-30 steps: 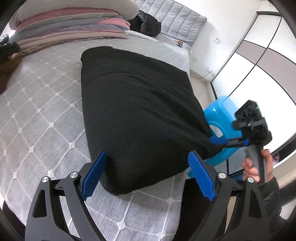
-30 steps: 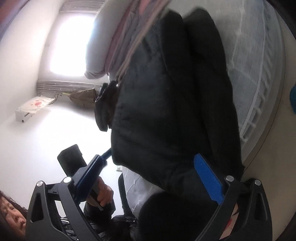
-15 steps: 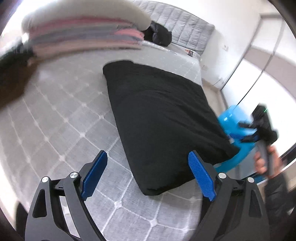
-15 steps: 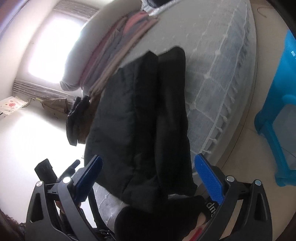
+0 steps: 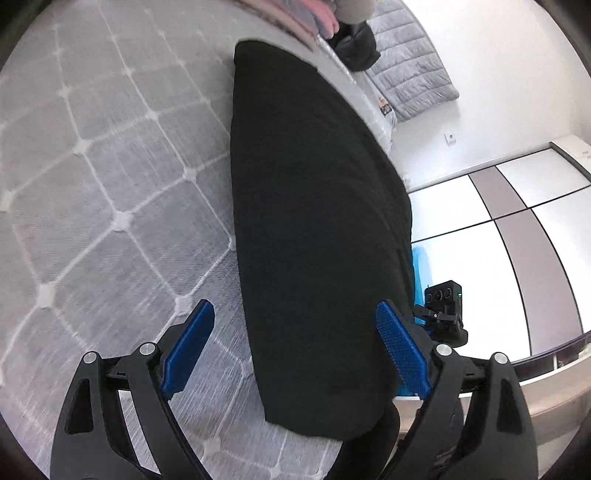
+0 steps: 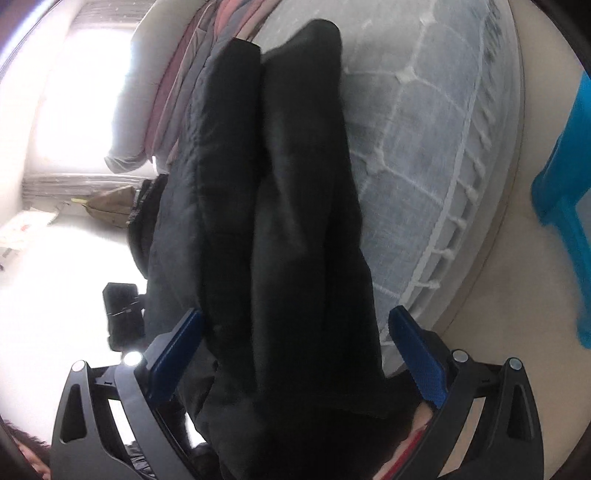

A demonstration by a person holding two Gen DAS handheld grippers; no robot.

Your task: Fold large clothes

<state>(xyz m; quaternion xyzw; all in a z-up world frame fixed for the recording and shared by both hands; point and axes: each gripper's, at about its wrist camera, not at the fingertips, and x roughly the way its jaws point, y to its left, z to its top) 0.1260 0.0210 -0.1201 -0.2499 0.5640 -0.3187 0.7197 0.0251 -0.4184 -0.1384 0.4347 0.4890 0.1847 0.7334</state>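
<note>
A: Past the left jaws, a grey quilted mattress (image 5: 110,192) is seen; stacked pink and grey bedding (image 5: 295,14) far ahead.
B: Right of the right jaws, a blue plastic stool (image 6: 561,192) is seen on the floor.

We see daylight flooding from a window (image 6: 88,96), blown out to white glare. Fisheye bending darkens the corners. The bed (image 5: 110,184) looks motion-blurred; the black garment (image 6: 288,221) shows little detail.
</note>
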